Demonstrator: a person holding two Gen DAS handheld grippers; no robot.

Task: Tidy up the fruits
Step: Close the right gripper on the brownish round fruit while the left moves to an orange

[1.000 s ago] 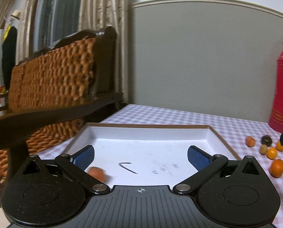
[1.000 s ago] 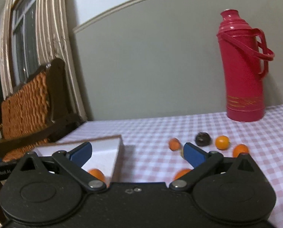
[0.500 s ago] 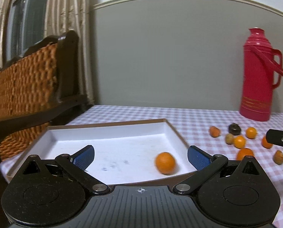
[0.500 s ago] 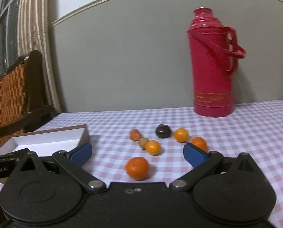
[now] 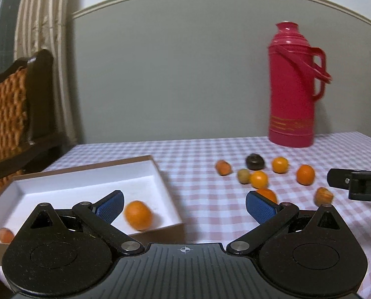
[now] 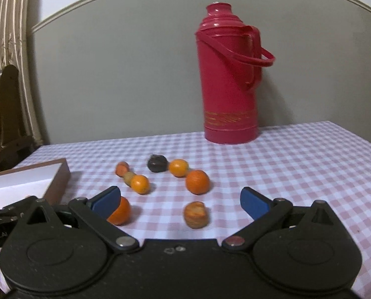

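Fruits [image 6: 196,181] are mostly scattered on the cloth [image 6: 297,164], two already lying in the box [image 5: 145,172], while both grippers [image 5: 184,202] [image 6: 179,200] are held wide apart and empty, presumably for another pick.

- Tray [image 5: 160,172] at worktop [image 5: 200,199] left edge, 2 fruits inside.
- Loose fruits [image 6: 196,182] right of tray.
- Flask [image 6: 229,79] behind them, nr wall.

Both grippers, left gripper [image 5: 184,202] and right gripper [image 6: 179,200], are chunky matte black plastic with blue finger pads [image 5: 260,209] and silver pivot screws [image 6: 234,241].
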